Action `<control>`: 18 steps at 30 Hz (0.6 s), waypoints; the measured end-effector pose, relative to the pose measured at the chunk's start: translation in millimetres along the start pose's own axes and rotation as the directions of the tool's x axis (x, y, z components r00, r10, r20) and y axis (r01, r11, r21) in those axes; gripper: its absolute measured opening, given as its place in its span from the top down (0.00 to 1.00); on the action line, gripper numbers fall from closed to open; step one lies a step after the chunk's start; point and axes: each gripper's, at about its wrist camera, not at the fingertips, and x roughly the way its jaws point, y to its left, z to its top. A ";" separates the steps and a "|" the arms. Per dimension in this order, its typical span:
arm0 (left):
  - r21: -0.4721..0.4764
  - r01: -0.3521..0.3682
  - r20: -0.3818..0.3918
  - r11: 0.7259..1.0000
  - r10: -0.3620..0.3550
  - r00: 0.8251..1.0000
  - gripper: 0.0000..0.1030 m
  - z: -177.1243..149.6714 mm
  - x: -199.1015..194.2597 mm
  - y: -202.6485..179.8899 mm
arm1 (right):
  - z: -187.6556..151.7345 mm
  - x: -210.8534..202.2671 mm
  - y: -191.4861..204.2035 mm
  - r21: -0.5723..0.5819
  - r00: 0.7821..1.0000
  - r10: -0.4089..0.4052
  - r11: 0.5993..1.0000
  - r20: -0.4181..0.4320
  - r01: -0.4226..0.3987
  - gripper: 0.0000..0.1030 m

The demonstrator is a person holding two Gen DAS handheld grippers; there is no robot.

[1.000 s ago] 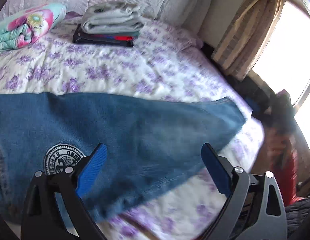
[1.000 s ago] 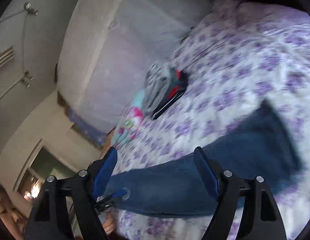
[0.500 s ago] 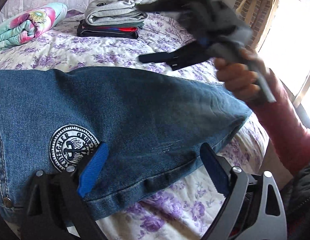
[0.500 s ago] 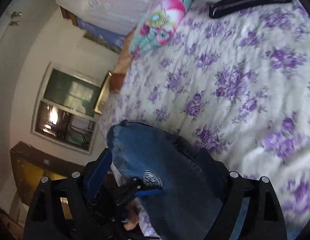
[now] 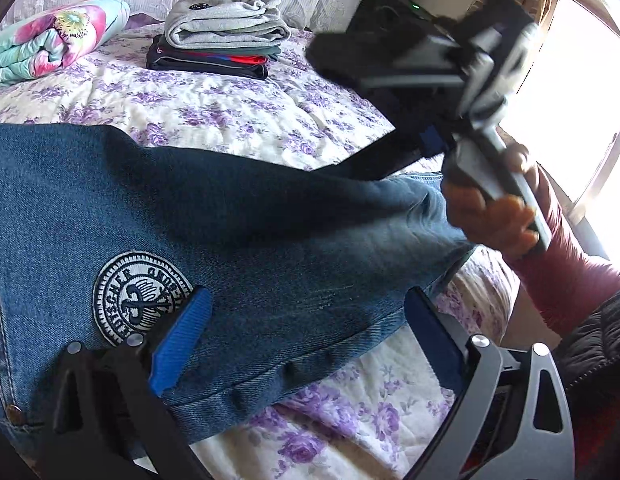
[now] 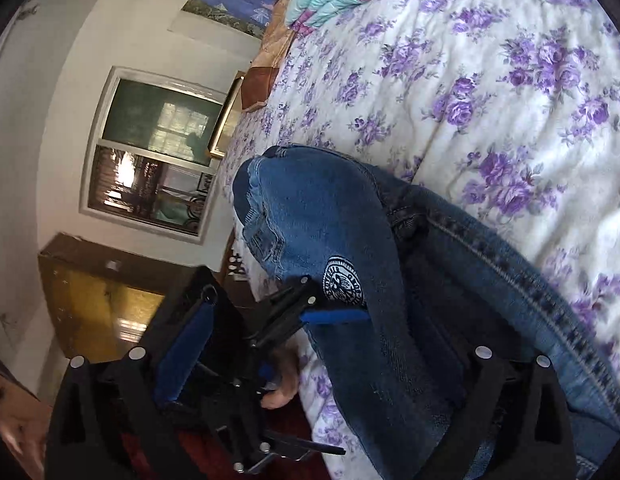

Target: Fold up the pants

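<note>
Blue jeans (image 5: 269,232) with a round white patch (image 5: 141,300) lie across the floral bed; in the right wrist view the jeans (image 6: 350,220) run from a rounded fold toward the camera. My left gripper (image 5: 305,340) is open over the hem near the patch, its blue pads (image 5: 181,344) wide apart, and it shows side-on as the left gripper (image 6: 322,312). A hand in a red sleeve holds my right gripper (image 5: 326,110) above the jeans' far end. The jaws of the right gripper (image 6: 310,320) are opening, with denim lying between them, unpinched; denim hides its right finger.
A stack of folded clothes (image 5: 225,40) and a rolled floral blanket (image 5: 49,40) sit at the head of the bed. A curtain and bright window (image 5: 570,100) are on the right. Past the bed edge are an inner window (image 6: 149,152) and wooden furniture (image 6: 101,300).
The right gripper swung in from the right over the jeans' end and turned to look along them, and its jaws spread wider. The left gripper hardly moved.
</note>
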 end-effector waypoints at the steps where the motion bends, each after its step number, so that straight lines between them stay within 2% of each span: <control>1: -0.001 0.001 0.001 1.000 -0.001 1.000 0.08 0.0 -0.1 0.0 | 1.4 -2.0 -3.3 0.028 1.000 0.003 1.000 0.027 -0.004 0.03; 5: 0.009 -0.012 0.002 1.000 0.012 1.000 0.08 -0.3 0.2 -2.7 | 22.7 1.3 -22.5 0.136 0.998 0.027 0.990 0.062 -0.035 0.03; 7: 0.011 -0.014 0.003 1.000 0.014 1.000 0.08 -0.8 -0.3 -3.2 | 34.9 11.0 -22.8 0.135 0.999 0.043 0.990 0.027 -0.046 0.03; 9: 0.007 -0.009 0.005 1.000 0.009 1.000 0.08 -1.0 -1.3 -2.4 | 42.6 27.6 -24.4 0.147 0.996 0.071 0.987 -0.051 -0.062 0.03; 11: 0.007 -0.007 0.007 1.000 0.007 1.000 0.08 -1.1 -1.6 -2.3 | 45.5 42.7 -20.1 0.151 0.991 0.094 0.985 -0.094 -0.079 0.03; 13: 0.006 -0.009 0.009 1.000 0.008 1.000 0.08 -1.2 -1.5 -2.8 | 48.2 45.5 -15.8 0.156 0.996 0.080 0.985 -0.047 -0.072 0.03; 15: 0.005 -0.007 0.009 1.000 0.007 1.000 0.08 -1.4 -1.5 -2.7 | 52.7 34.1 -19.6 0.181 0.992 0.109 0.976 0.058 -0.118 0.03; 18: 0.004 -0.009 0.012 1.000 0.009 1.000 0.08 -2.2 -2.0 -4.4 | 57.2 8.3 -39.0 0.235 0.958 0.195 0.941 0.210 -0.243 0.03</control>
